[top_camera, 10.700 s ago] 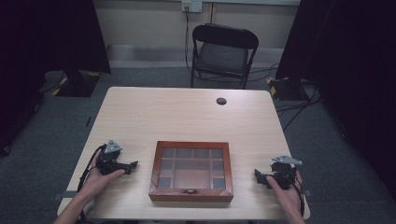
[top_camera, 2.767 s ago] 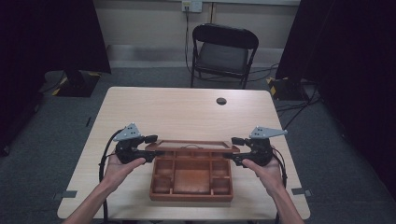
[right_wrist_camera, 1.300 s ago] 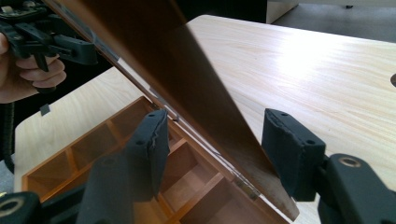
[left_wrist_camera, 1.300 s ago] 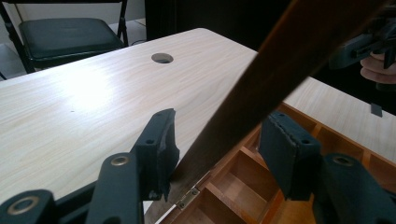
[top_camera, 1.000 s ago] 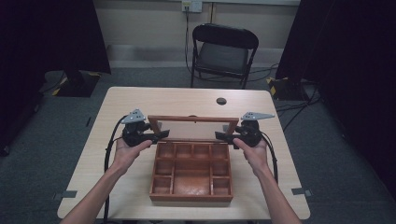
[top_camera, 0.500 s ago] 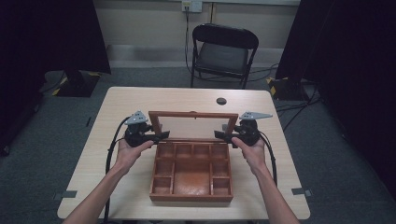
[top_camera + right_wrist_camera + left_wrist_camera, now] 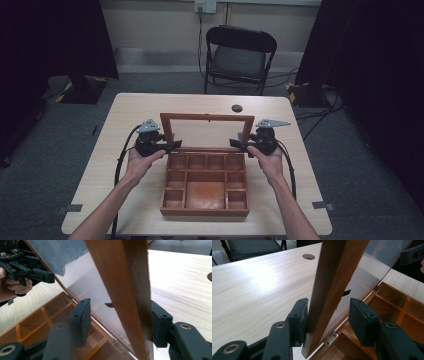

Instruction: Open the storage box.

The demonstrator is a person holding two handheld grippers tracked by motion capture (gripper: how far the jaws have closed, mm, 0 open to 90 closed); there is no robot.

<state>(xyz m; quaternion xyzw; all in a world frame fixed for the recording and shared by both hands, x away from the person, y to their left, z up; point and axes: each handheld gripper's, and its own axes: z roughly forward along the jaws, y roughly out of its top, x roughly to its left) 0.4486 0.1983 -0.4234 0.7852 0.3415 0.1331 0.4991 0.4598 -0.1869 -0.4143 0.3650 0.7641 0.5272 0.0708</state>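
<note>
The box (image 7: 205, 185) sits mid-table with its lid (image 7: 206, 132) upright. Your left gripper (image 7: 329, 315) and right gripper (image 7: 120, 317) straddle the frame with jaws apart, so it may fall shut.

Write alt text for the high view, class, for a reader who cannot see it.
Two hand-held grippers, left gripper and right gripper, flank the raised glass lid of an open wooden box with empty compartments, on a light wooden table. A black folding chair stands beyond the table.
</note>
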